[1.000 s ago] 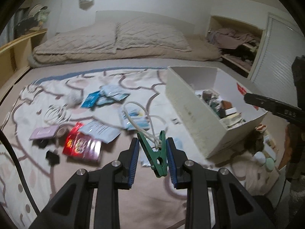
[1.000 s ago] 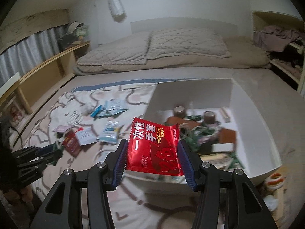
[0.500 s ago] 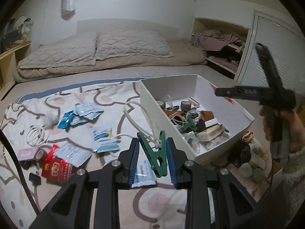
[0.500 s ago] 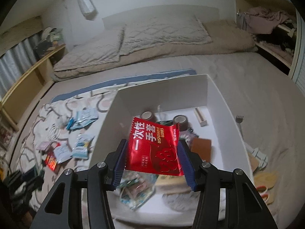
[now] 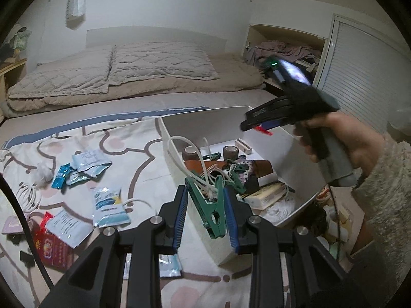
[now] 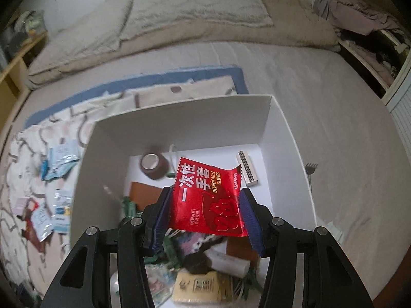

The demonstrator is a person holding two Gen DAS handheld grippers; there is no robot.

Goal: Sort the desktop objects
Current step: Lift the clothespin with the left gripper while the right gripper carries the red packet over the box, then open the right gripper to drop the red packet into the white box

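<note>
The left gripper has its jaws pinching a green clothes peg with a white cable clipped in it, at the near left wall of the white box. The right gripper pinches a red glove packet above the box's clutter, where a tape roll and, seemingly, a matchbox lie. Blue sachets litter the blanket to the left.

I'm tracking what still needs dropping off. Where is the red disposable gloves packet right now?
In the right wrist view the red gloves packet is clamped in the right gripper, held above the open white box, over the brown tape roll and clutter inside.
</note>
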